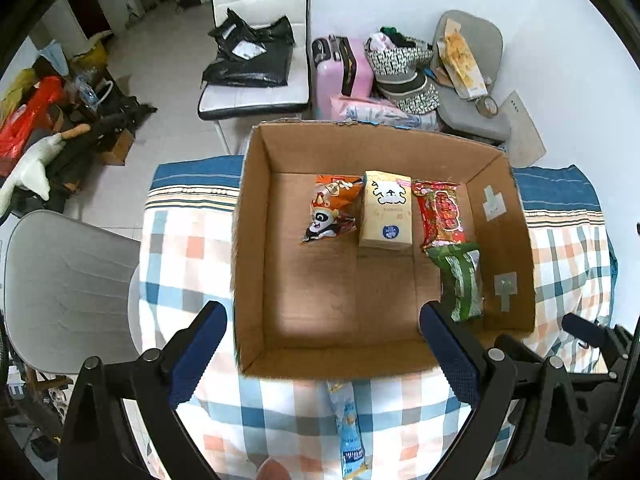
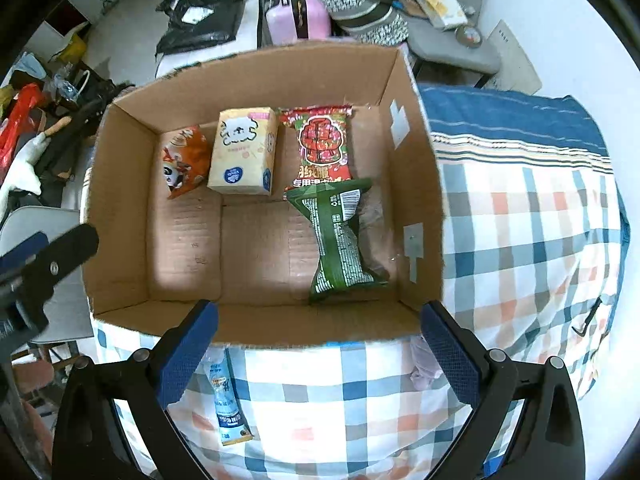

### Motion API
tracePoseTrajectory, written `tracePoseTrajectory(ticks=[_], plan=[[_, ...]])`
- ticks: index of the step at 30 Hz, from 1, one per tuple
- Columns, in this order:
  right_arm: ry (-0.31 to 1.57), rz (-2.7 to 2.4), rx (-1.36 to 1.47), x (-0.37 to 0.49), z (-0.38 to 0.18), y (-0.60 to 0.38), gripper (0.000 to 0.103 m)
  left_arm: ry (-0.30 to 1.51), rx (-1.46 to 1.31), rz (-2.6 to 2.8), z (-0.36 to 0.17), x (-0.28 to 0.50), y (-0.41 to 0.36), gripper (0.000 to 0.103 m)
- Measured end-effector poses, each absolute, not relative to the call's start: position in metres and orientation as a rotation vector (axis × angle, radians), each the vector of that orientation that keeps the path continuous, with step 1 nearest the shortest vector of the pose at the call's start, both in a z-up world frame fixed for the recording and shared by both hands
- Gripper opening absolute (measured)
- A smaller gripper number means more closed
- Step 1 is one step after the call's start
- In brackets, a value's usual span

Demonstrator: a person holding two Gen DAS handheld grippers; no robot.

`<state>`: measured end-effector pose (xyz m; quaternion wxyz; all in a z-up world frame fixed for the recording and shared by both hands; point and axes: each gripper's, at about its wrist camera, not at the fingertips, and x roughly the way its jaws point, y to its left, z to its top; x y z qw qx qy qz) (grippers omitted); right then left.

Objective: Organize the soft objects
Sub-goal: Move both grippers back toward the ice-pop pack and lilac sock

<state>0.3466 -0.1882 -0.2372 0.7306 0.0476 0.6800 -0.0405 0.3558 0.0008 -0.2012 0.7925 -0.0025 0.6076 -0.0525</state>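
An open cardboard box [image 1: 256, 208] [image 2: 120, 208] stands on a checked cloth. Inside lie an orange panda packet [image 1: 332, 208] [image 2: 184, 162], a cream tissue pack [image 1: 386, 210] [image 2: 246, 150], a red packet [image 1: 440, 210] [image 2: 320, 144] and a green packet [image 1: 462, 280] [image 2: 340, 236]. A blue-and-white packet [image 1: 348, 428] [image 2: 226, 400] lies on the cloth in front of the box. My left gripper [image 1: 322, 344] is open and empty above the box's near wall. My right gripper [image 2: 318, 344] is open and empty at the near wall too.
The checked cloth [image 1: 184, 248] [image 2: 528, 216] covers the table. A grey chair [image 1: 68, 292] stands at the left. A white chair with black bags [image 1: 256, 60], a pink suitcase [image 1: 340, 68] and a cluttered grey chair [image 1: 468, 80] stand behind.
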Motion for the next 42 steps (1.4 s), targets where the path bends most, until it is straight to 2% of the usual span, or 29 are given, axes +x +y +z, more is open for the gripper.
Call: tracePoseTrajectory(ticks=[14, 21, 25, 34, 42], plan=[[1.337, -0.07, 0.077, 0.293, -0.167, -0.183, 0.103, 1.187, -0.025, -0.068, -0.15, 0.285, -0.002, 0.099], [1.326, -0.05, 0.135, 0.263, -0.161, -0.203, 0.103, 1.227, -0.051, -0.038, -0.162, 0.265, -0.008, 0.099], [1.366, -0.094, 0.19, 0.242, -0.182, -0.238, 0.103, 1.298, -0.057, -0.018, -0.194, 0.255, -0.014, 0.099], [1.532, -0.196, 0.293, 0.222, -0.284, -0.314, 0.103, 1.493, -0.031, 0.033, -0.291, 0.236, -0.027, 0.099], [1.599, -0.183, 0.32, 0.24, -0.358, -0.324, 0.103, 1.575, 0.015, 0.022, -0.344, 0.236, -0.036, 0.099]])
